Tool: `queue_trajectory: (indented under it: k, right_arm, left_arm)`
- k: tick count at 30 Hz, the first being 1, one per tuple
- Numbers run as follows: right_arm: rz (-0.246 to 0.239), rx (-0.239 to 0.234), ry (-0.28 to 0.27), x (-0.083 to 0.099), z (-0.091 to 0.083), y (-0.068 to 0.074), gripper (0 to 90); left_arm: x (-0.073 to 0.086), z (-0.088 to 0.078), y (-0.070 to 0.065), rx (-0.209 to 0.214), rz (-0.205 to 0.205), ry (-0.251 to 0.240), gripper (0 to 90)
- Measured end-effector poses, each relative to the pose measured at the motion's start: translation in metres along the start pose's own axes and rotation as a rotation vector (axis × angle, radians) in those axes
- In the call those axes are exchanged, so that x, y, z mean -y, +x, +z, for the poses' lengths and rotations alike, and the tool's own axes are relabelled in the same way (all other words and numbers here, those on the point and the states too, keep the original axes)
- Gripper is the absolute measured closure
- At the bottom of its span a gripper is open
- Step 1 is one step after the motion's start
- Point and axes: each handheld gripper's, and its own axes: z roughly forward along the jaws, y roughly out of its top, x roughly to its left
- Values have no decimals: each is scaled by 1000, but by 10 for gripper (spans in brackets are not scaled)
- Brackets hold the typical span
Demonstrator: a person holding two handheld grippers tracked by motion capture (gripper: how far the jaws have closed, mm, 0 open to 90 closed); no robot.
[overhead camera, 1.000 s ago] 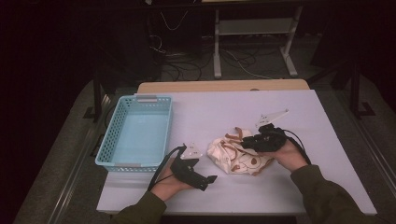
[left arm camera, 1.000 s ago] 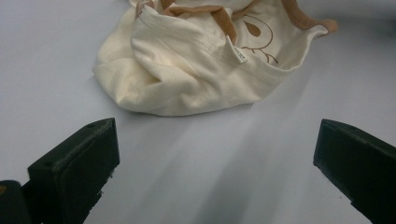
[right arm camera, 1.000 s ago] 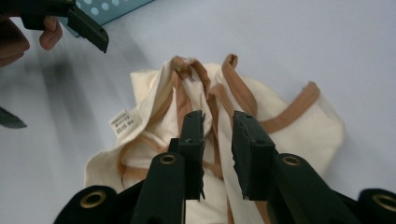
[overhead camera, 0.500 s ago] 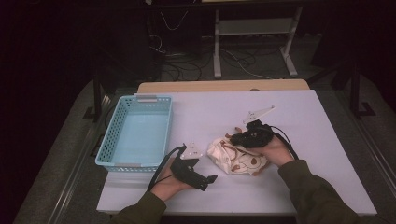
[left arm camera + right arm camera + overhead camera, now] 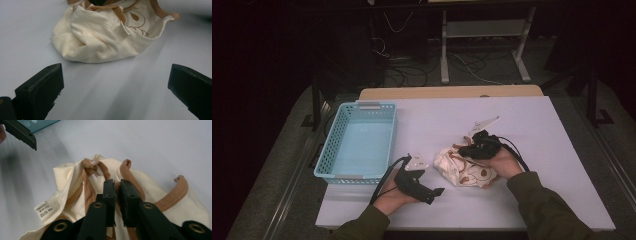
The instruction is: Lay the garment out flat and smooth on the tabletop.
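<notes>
— Since a second ago? Right gripper (image 5: 465,150) has slid leftward onto the cream garment (image 5: 464,169); jaws just closed, pinching a brown-trimmed fold.

— Layout?

— White table (image 5: 532,130). Blue basket (image 5: 360,142) well left of the garment, which lies crumpled. Left gripper (image 5: 438,192) just left of it, jaws wide, holding nothing.
</notes>
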Motion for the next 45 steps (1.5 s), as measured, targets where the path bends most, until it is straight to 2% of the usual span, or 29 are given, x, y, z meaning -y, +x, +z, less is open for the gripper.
queue_trajectory:
  k: [7, 8, 9, 16, 17, 22, 23, 24, 29, 34, 45]
  right_arm:
    - [-2, 10, -17, 0, -6, -1, 871]
    - [-3, 12, -21, 0, -7, -1, 873]
    - [-5, 14, -26, 0, -8, -1, 873]
    - [8, 24, -58, -1, -19, -4, 875]
    - [9, 26, -60, -1, -20, -4, 876]
    - [21, 37, -83, 0, -29, -8, 876]
    - [25, 40, -85, 0, -31, -9, 876]
    - [30, 42, -91, 0, -33, -10, 876]
    - [37, 55, -106, 2, -41, -15, 876]
    - [49, 69, -123, 4, -48, -19, 876]
    - [98, 114, -165, 11, -67, -34, 877]
  left_arm:
    - [0, 0, 0, 0, 3, 1, 0]
    - [0, 0, -1, -2, -9, -10, 0]
    - [0, -1, 0, -1, 5, 2, 0]
    - [0, 0, 0, -1, -10, -11, 0]
    - [0, -1, 0, 0, 1, -2, 0]
    - [0, -1, 1, -1, 1, -2, 0]
    - [0, 0, 0, -3, -10, -11, 0]
    - [0, -1, 1, -1, 2, -1, 0]
    - [0, -1, 0, -2, 5, 2, 0]
    - [1, 0, 0, -3, -9, -9, 0]
    - [0, -1, -1, -3, -5, 0, 0]
